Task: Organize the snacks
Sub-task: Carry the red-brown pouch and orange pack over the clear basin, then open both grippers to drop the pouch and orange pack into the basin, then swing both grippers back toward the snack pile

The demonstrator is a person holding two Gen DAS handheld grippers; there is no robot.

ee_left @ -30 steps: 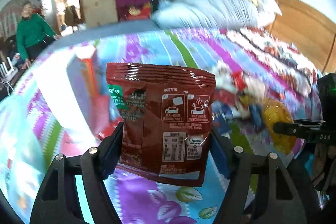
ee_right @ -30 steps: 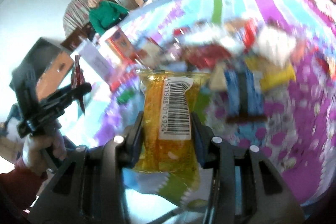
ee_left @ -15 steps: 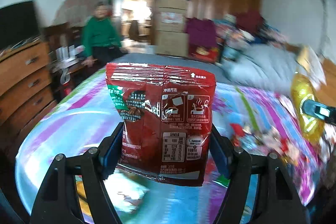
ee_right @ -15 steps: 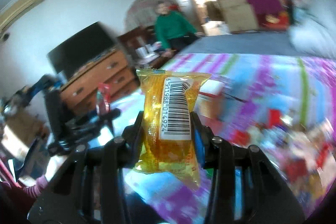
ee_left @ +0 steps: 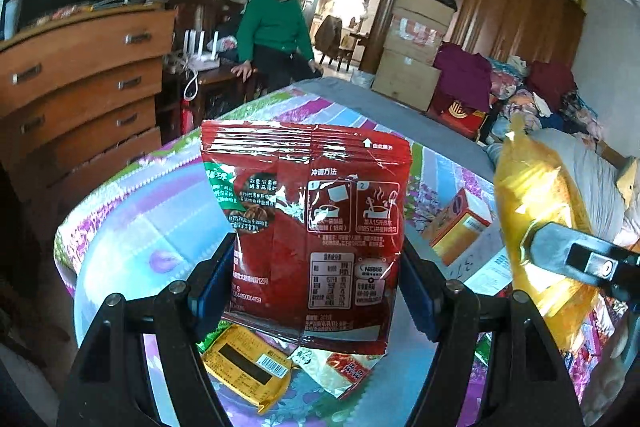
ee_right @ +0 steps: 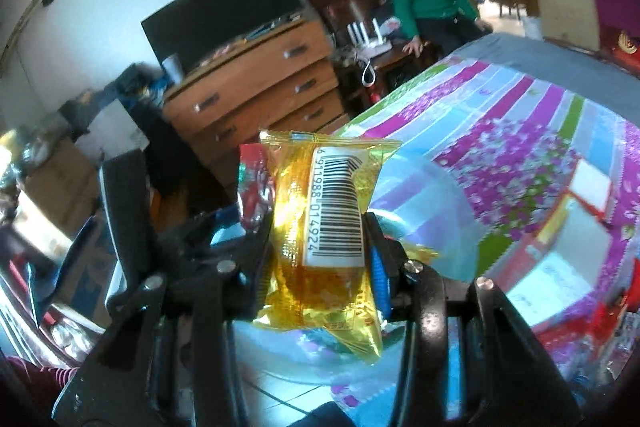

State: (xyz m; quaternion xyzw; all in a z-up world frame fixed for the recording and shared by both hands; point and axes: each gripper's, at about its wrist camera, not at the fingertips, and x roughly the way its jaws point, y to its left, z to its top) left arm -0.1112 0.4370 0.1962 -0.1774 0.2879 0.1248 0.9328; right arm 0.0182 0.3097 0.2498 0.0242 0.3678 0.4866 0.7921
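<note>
My left gripper [ee_left: 316,259] is shut on a red coffee-mix pouch [ee_left: 312,227] and holds it upright above a pale blue translucent tub [ee_left: 132,231] on the bed. A yellow packet [ee_left: 248,363] and a red-and-white packet [ee_left: 340,367] lie in the tub under it. My right gripper [ee_right: 320,239] is shut on a yellow snack packet [ee_right: 320,247] with a barcode label, held over the same tub [ee_right: 424,195]. The yellow packet also shows in the left wrist view [ee_left: 536,223], at the right. The left gripper with the red pouch [ee_right: 252,195] shows just left of it in the right wrist view.
An orange box [ee_left: 456,223] and papers lie on the flowered bedspread [ee_right: 520,131] beside the tub. A wooden dresser [ee_left: 80,83] stands left of the bed. A person in green [ee_left: 276,27] sits beyond the bed's corner. Cardboard boxes [ee_left: 416,55] and clothes sit at the back.
Both grippers have swung left, away from the pile of snacks on the bed, and now hold their packets over the blue tub near the bed's corner. Both stay shut.
</note>
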